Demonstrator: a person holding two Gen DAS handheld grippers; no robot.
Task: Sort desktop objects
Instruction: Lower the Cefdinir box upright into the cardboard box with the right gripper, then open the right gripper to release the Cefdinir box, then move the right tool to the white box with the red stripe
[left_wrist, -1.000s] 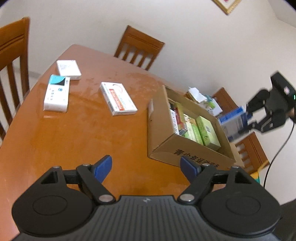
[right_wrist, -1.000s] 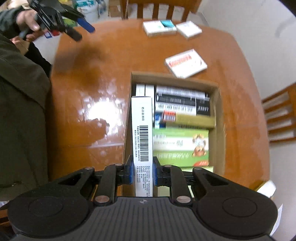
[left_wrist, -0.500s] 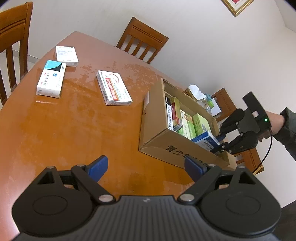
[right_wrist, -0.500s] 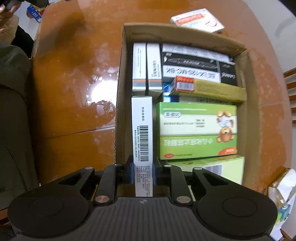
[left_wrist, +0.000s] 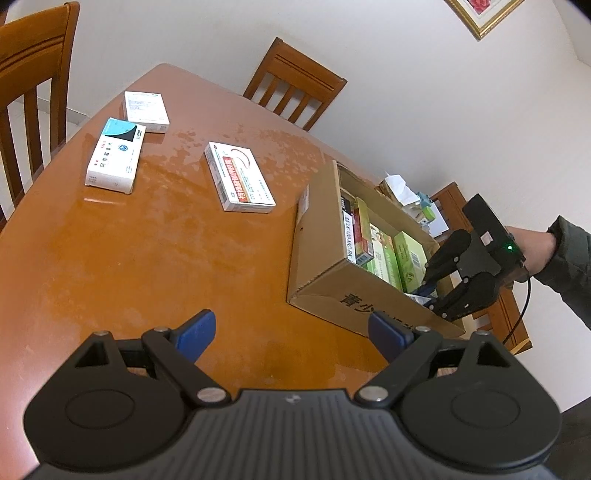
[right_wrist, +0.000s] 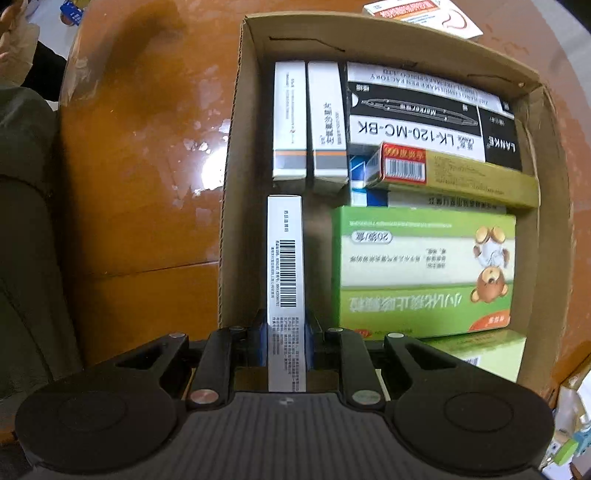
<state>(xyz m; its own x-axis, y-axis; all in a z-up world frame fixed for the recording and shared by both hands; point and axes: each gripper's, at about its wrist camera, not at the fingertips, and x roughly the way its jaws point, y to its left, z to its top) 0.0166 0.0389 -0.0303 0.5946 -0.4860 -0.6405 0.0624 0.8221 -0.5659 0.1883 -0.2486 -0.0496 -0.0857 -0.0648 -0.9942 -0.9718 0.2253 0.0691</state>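
My right gripper (right_wrist: 286, 332) is shut on a narrow white box with a barcode (right_wrist: 285, 266), held on edge inside the left front part of the cardboard box (right_wrist: 231, 184). It stands between the carton's left wall and a green box (right_wrist: 424, 273). In the left wrist view the right gripper (left_wrist: 430, 293) reaches down into the cardboard box (left_wrist: 325, 258) at its near right corner. My left gripper (left_wrist: 291, 330) hovers open over bare table, nothing between its blue pads. Three boxes lie on the table: a red-and-white one (left_wrist: 240, 177), a teal-and-white one (left_wrist: 114, 157) and a white one (left_wrist: 146, 110).
The carton holds several boxes: two white ones (right_wrist: 310, 122), a black-and-white pen box (right_wrist: 424, 114), a gold one (right_wrist: 454, 173). Wooden chairs (left_wrist: 295, 88) stand around the table. A person's sleeve (left_wrist: 569, 262) is at the right. Tissue clutter (left_wrist: 402, 192) lies beyond the carton.
My right gripper has come down with the white barcode box, from above the carton into its left front gap. The left gripper has stayed where it was.
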